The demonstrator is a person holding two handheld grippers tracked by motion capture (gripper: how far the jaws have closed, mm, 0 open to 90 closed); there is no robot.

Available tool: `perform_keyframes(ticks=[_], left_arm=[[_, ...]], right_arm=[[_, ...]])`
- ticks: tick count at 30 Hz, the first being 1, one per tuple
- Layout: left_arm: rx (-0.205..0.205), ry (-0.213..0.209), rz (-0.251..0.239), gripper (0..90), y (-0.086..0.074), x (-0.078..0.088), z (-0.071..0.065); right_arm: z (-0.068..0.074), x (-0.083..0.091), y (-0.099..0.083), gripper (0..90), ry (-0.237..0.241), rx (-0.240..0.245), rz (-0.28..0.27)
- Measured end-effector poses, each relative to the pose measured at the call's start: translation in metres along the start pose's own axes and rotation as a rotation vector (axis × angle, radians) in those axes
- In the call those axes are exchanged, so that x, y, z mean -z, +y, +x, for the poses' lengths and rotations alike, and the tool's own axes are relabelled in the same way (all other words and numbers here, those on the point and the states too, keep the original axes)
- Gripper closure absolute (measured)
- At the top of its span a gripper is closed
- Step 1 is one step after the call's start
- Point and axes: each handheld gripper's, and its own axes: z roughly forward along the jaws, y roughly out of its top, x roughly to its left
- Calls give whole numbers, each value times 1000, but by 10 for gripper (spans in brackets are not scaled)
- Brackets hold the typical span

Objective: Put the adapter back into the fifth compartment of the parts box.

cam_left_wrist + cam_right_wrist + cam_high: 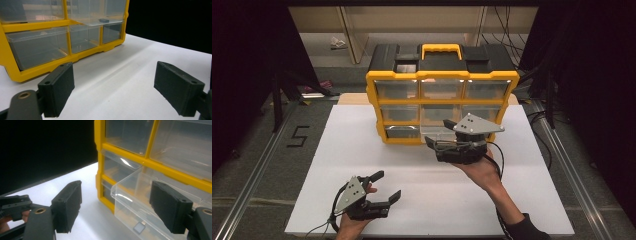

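A yellow and black organizer (pixel 442 100) with clear drawers stands at the back centre of the white board. One clear drawer (pixel 135 195) in its centre column is pulled out, with a small pale item (pixel 139 228) on its floor. From the left gripper view the same drawer (pixel 100 15) holds a small dark piece (pixel 103 20). My right gripper (pixel 439 132) is open at the drawer's front, and the drawer's corner lies between its jaws (pixel 118 207). My left gripper (pixel 388 185) is open and empty over the front left of the board, pointing toward the organizer (pixel 113 82).
The white board (pixel 362 150) lies on a grey floor mat between metal rails (pixel 257 170). A mark reading 5 (pixel 298 136) sits to the left. Cables (pixel 512 30) and shelving stand behind the organizer.
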Motion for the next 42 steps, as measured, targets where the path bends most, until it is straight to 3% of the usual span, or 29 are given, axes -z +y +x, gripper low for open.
perform_keyframes(ticks=[42], left_arm=[[-1,-3,-2,160,0,1,0]], right_arm=[[14,18,-46,240,67,-39,-88]])
